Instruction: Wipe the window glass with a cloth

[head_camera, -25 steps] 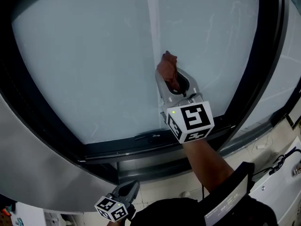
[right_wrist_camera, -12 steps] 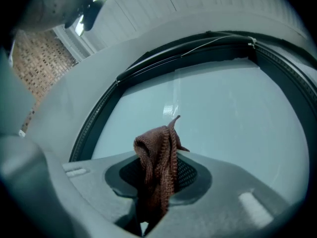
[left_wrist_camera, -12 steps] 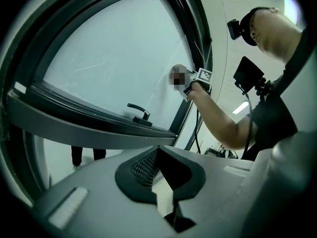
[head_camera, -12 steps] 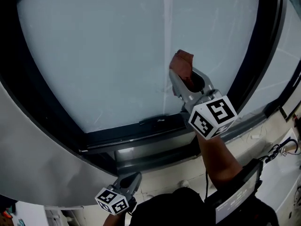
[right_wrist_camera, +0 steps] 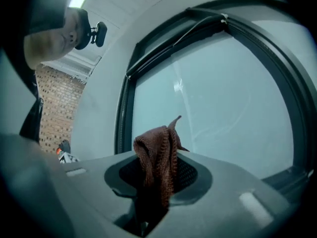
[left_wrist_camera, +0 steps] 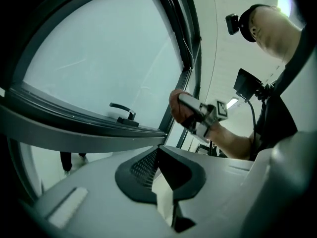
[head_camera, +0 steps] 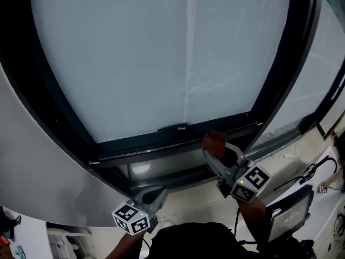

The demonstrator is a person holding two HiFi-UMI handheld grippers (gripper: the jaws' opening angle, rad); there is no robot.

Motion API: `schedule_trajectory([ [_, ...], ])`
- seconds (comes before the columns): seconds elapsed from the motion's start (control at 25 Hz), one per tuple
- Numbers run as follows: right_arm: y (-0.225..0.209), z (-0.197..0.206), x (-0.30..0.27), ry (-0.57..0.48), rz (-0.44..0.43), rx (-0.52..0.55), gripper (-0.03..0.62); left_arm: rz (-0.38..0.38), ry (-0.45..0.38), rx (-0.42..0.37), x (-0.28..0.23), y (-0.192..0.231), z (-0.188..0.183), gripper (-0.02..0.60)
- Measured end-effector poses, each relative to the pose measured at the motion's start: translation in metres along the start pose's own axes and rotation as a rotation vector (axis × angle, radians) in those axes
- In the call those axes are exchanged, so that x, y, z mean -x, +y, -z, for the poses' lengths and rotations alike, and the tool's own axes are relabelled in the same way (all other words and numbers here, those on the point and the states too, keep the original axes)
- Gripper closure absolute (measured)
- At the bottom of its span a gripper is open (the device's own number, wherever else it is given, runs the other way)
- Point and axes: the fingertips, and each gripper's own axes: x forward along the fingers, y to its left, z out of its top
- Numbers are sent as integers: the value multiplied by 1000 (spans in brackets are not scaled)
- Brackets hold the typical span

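The right gripper's [head_camera: 215, 151] jaws pinch a bunched brown cloth [right_wrist_camera: 158, 152], which sticks up past their tips. From the head view the cloth sits in front of the dark lower window frame [head_camera: 135, 147], just below the window glass [head_camera: 161, 58]. The left gripper [left_wrist_camera: 159, 155] hangs lower and well apart from the right one, its jaws pressed together on nothing, pointing toward the window handle [left_wrist_camera: 123, 110]

Below the window [head_camera: 161, 58] we see a pale floor [head_camera: 186, 210], with a small white scrap [head_camera: 286, 156] and a thin black cable [head_camera: 308, 170] lying on it at the right.
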Motion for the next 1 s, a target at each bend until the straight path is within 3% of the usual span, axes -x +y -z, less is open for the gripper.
schedule_trajectory([
  [0.16,7,55,61,121,15,-98,500,-32,-6,-10,-2,-22,10,566],
  [0.32,-1,65,128,134,63,-184,500,-80,-25,-10,-10,-56,16,566],
  [0.56,18,68,212,155,-15,-165,500,-131,-63,-13,-24,-137,39,566],
  [0.76,34,71,273,155,-74,-155,500,-169,-47,-21,-26,-207,69,566],
  [1.0,55,77,317,152,-119,-171,502,-244,-36,-29,-4,-255,92,566],
])
